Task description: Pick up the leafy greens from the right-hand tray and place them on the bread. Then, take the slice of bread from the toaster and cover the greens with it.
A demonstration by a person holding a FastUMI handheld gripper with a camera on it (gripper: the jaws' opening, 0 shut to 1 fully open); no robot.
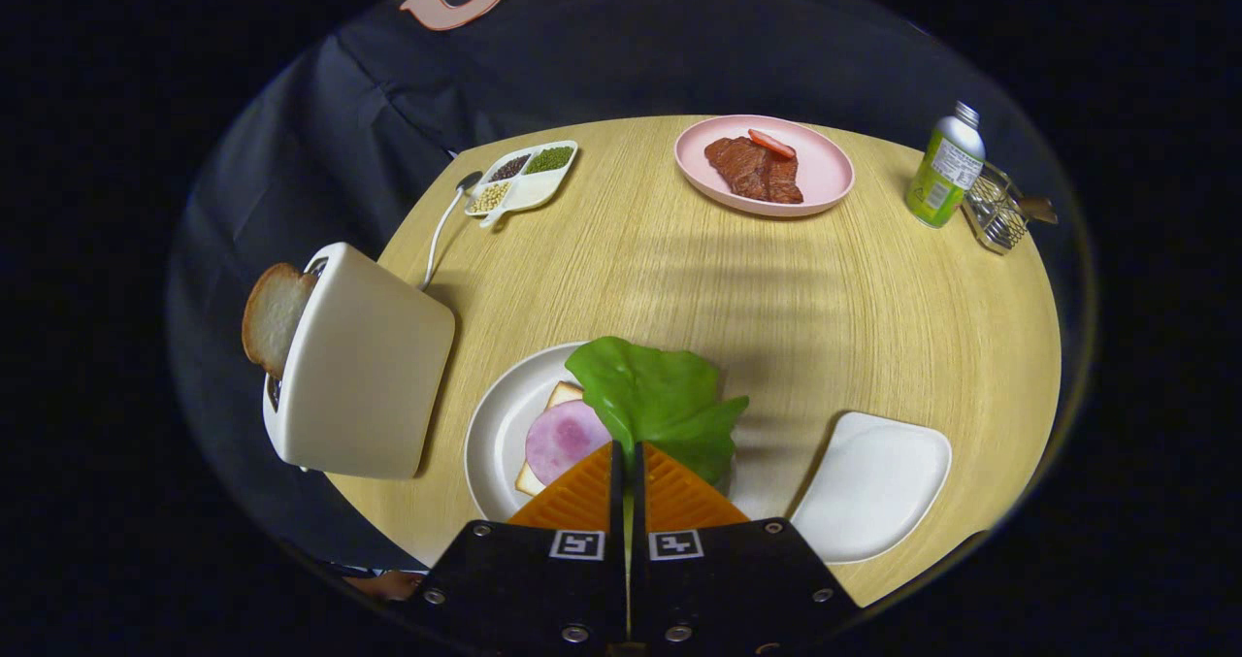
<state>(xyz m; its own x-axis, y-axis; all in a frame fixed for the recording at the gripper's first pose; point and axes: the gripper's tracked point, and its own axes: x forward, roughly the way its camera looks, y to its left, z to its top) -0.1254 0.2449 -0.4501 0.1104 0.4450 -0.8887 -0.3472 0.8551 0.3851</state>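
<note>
While the tool [628, 455] pinches the leafy greens [658, 403] between its two fingers, the leaf hangs over the bread [561, 397] and ham [563, 439] on the round plate [495, 434] at the desk's [825, 317] near edge — the toaster [364, 366], near the left edge, holds a bread slice [274, 315].

Legible text: none.

Green bottle [944, 167], beside the wire basket [995, 213], carries a pale label. The print is too small to read, possibly several lines.

Two square black-and-white coded markers [577, 544] sit on the gripper [628, 448], one behind each finger. They show pattern only, no characters.

The fingers are pressed together on the edge of the leafy greens [660, 400].
</note>
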